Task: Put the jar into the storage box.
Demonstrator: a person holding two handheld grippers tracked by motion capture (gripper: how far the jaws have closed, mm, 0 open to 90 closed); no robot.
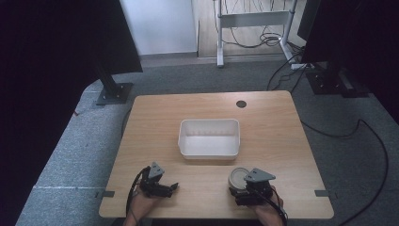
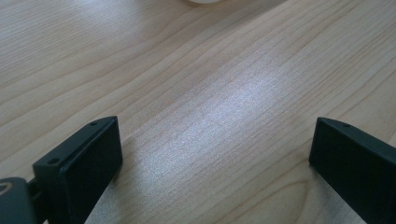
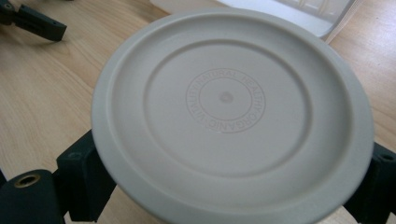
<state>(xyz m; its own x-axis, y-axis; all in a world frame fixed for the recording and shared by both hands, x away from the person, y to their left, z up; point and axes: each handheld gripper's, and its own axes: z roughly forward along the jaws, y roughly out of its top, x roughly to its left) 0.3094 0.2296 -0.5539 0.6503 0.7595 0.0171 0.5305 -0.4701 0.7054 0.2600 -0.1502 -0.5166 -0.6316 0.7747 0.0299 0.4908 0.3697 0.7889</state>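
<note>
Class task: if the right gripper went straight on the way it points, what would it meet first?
Probably the white bin: beyond the plate between the right gripper jaws, its near wall lies ahead.

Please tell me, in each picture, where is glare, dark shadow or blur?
High view: both upper corners are nearly black, while the table and white bin are evenly lit. Left gripper view: a pale sheen lies on the wood between the left gripper jaws. Right gripper view: the plate is sharp and the bin behind it is blurred.
</note>
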